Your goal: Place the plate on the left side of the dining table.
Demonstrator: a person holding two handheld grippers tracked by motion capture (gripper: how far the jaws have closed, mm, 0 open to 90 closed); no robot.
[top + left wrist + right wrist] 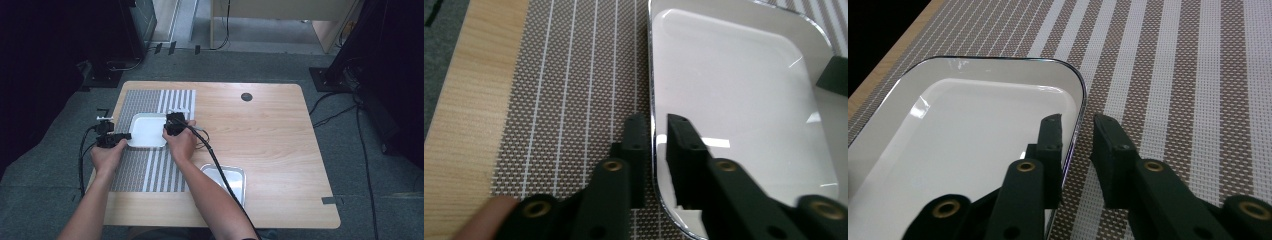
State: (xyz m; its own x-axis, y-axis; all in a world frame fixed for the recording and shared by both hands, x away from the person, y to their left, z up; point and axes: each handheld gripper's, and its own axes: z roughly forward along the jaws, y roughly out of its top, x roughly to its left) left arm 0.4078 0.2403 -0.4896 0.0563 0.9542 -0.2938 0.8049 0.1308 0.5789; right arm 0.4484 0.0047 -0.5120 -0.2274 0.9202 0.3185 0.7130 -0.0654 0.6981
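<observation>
Here the white tray (148, 131) sits on the striped mat (150, 170) at the table's (270, 150) left. My left gripper (658, 125) and right gripper (1077, 125) each straddle a rim, jaws released, not pinching. It looks stiff, light, glossy and slippery; thin rims suit gripping. No writing visible.

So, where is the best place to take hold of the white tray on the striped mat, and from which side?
Probably by its raised rim, on the two opposite short sides. The white tray lies flat on the striped mat, so only its thin upturned edge fits between jaws. The left hand-held gripper and the right hand-held gripper each already straddle that rim, one jaw inside and one outside, with a small gap showing.
</observation>
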